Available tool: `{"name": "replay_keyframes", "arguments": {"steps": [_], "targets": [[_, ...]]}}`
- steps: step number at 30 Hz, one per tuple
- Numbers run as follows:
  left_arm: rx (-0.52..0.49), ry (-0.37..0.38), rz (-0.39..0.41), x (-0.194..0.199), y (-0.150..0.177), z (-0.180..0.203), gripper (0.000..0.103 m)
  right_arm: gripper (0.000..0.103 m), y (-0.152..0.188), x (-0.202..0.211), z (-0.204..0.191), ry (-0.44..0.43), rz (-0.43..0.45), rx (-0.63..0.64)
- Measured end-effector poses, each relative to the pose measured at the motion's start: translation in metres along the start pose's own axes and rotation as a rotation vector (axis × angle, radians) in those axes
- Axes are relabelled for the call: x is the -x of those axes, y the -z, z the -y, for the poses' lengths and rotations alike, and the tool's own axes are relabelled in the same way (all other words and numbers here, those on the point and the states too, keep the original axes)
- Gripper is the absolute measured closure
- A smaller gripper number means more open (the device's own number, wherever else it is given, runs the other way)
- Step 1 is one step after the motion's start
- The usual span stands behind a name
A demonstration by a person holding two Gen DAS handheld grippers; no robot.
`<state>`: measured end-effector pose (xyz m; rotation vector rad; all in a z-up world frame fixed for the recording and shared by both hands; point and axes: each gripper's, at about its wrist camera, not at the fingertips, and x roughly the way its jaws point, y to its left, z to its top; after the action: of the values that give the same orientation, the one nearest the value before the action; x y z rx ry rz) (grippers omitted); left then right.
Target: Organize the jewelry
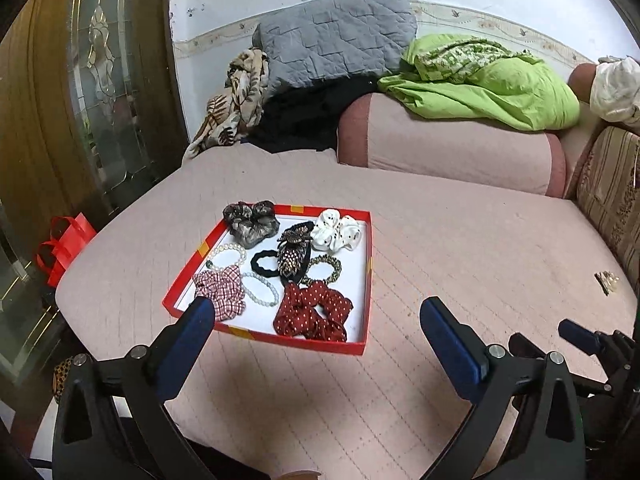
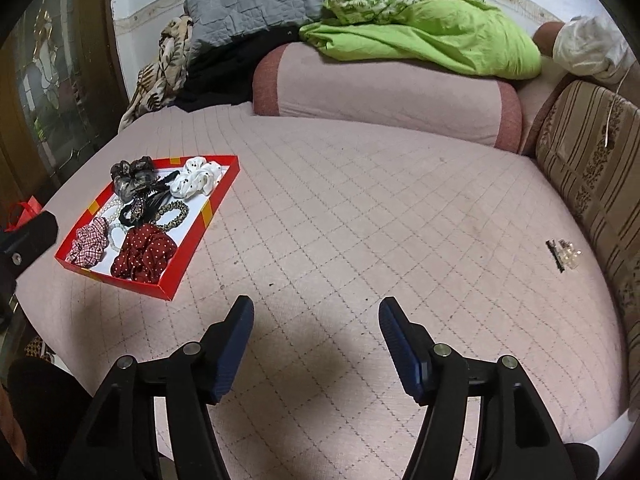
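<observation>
A shallow red tray (image 1: pixel 369 248) lies on the pink quilted bed and holds several hair pieces: a red dotted scrunchie (image 1: pixel 312 312), a checked scrunchie (image 1: pixel 220 290), a white scrunchie (image 1: pixel 336 232), a dark patterned one (image 1: pixel 250 220), pearl bracelets (image 1: pixel 262 288) and a black beaded clip (image 1: pixel 294 256). My left gripper (image 1: pixel 318 306) hovers open just before the tray's near edge, nothing between its fingers. My right gripper (image 2: pixel 317 305) is open over bare quilt, to the right of the tray (image 2: pixel 208 212). A small clear clip (image 2: pixel 564 254) lies alone at the far right.
A pink bolster (image 1: pixel 448 140) with a green cloth (image 1: pixel 480 80) on it, a grey pillow (image 1: pixel 336 36) and dark clothes line the back. A striped cushion (image 2: pixel 592 168) runs along the right. A red bag (image 1: pixel 64 244) and a wooden glass door (image 1: pixel 80 80) are on the left.
</observation>
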<state>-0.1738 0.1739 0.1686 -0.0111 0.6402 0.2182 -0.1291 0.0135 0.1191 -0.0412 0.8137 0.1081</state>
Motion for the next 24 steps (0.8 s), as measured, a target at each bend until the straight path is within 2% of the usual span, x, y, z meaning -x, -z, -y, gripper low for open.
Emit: {"name": "replay_keyframes", "arguments": {"steps": [8, 24], "targets": [[0.001, -0.003, -0.024, -0.005, 0.005, -0.004, 0.001, 0.029, 0.001, 0.011, -0.014, 0.049, 0.043, 0.051], [0.008, 0.025, -0.064, -0.022, 0.01, -0.009, 0.001, 0.026, 0.005, -0.004, -0.023, 0.071, -0.01, 0.065]]}}
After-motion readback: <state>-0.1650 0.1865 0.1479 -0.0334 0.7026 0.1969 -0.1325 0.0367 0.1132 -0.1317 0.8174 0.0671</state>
